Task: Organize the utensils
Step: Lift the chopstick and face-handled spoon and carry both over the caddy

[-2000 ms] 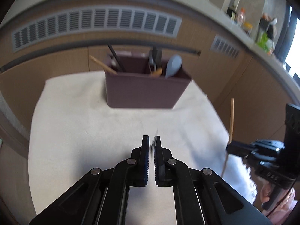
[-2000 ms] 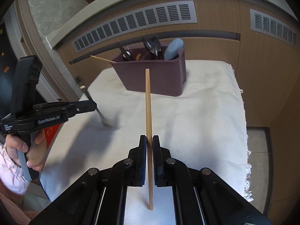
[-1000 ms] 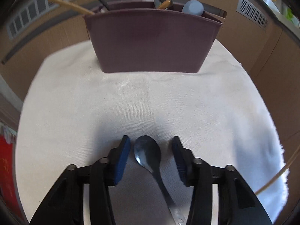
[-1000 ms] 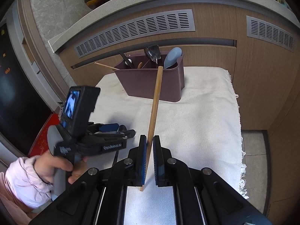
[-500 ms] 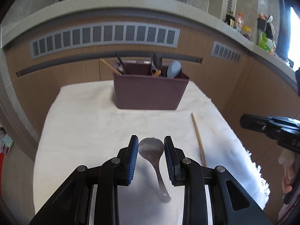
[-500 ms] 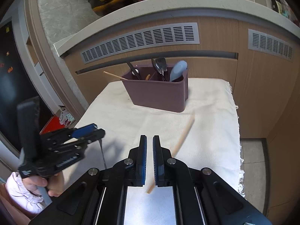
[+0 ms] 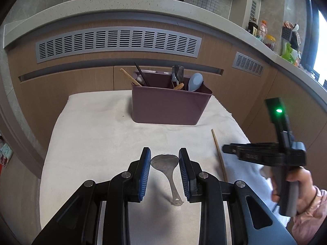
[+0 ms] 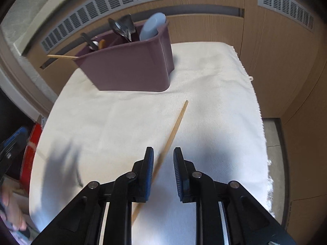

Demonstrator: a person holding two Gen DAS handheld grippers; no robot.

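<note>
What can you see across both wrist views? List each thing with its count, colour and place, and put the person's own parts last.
utensil caddy: 1, maroon, far end of the cloth, holding assorted utensils
metal spoon: 1, silver, flat on the cloth between the left fingers
wooden chopstick: 1, tan, flat on the cloth, running between the right fingers
cloth: 1, cream, covering the table
left hand-held gripper: 1, black with blue pads, open
right hand-held gripper: 1, black with blue pads, open
</note>
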